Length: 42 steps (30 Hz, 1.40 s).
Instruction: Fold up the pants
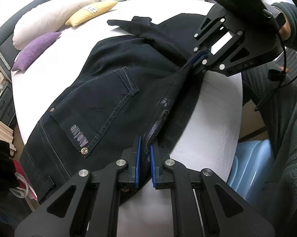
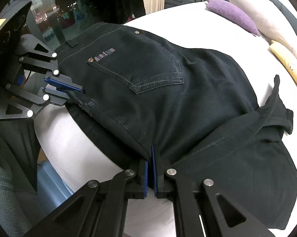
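Observation:
Dark navy jeans [image 1: 109,90] lie on a white bed [image 1: 217,106], back pocket up, folded lengthwise with the legs bent back in a loose heap. My left gripper [image 1: 145,148] is shut on the jeans' near edge at the waistband end. My right gripper [image 1: 183,68] is shut on the same edge further along. In the right wrist view the jeans [image 2: 178,98] fill the middle; the right gripper [image 2: 151,154] pinches the fold edge and the left gripper [image 2: 77,93] grips the waist edge at the left.
A purple cushion [image 1: 36,49], a white pillow [image 1: 49,17] and a yellow cushion [image 1: 91,11] lie at the head of the bed. A blue container [image 1: 251,165] stands beside the bed near the person's grey sleeve. A dark window [image 2: 49,9] and curtains are behind.

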Tool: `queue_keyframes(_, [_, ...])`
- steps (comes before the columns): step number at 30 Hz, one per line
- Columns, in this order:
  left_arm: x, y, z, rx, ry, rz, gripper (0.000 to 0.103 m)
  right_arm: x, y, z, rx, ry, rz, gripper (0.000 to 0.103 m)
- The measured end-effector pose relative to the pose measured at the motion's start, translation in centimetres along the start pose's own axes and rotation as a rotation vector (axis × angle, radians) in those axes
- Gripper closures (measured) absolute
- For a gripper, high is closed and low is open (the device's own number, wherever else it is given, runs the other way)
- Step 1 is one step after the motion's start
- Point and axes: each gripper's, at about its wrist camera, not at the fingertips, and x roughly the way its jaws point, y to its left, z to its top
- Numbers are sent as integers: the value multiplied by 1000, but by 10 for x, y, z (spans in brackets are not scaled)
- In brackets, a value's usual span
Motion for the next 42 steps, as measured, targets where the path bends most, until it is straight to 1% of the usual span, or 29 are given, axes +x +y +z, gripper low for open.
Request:
queue_keyframes(4, [6, 0, -2, 5, 3, 2, 95, 5, 6, -4, -15, 4, -22, 98])
queue_keyframes(8, [4, 2, -3, 8, -16, 6, 95, 4, 9, -8, -18, 2, -37, 98])
queue_keyframes(14, [7, -5, 0, 58, -26, 34, 95, -4, 8, -13, -25, -2, -60, 98])
queue_keyframes(18, [18, -2, -1, 39, -14, 21, 95, -1, 6, -16, -18, 21, -53, 98])
queue_keyframes(24, [19, 4, -3, 7, -24, 36, 90, 2, 10, -20, -65, 24, -85, 97])
queue_keyframes(27, [11, 1, -4, 4, -26, 51, 88, 0, 12, -22, -70, 15, -95, 95])
queue_keyframes(28, [8, 0, -5, 1, -28, 54, 85, 0, 13, -24, -74, 11, -100, 95])
queue_keyframes(30, [2, 2, -9, -23, -23, 53, 80, -1, 14, -25, -72, 5, -105, 94])
queue_keyframes(31, [-1, 4, -11, -42, -19, 50, 76, -2, 13, -26, -67, 2, -104, 94])
queue_keyframes(32, [-4, 8, -14, -72, -16, 43, 74, -2, 13, -27, -60, 0, -102, 94])
queue_keyframes(36, [-23, 23, -16, -167, -37, 31, 74, -6, 14, -32, -52, -6, -104, 94])
queue_keyframes(37, [-29, 28, -13, -191, -51, 24, 74, -7, 14, -32, -49, -8, -106, 94])
queue_keyframes(40, [-46, 45, 7, -278, -130, -10, 74, -11, 8, -32, -16, -14, -95, 93])
queue_keyframes(42, [-42, 52, 24, -304, -151, -5, 74, -14, 3, -31, 7, -18, -78, 91])
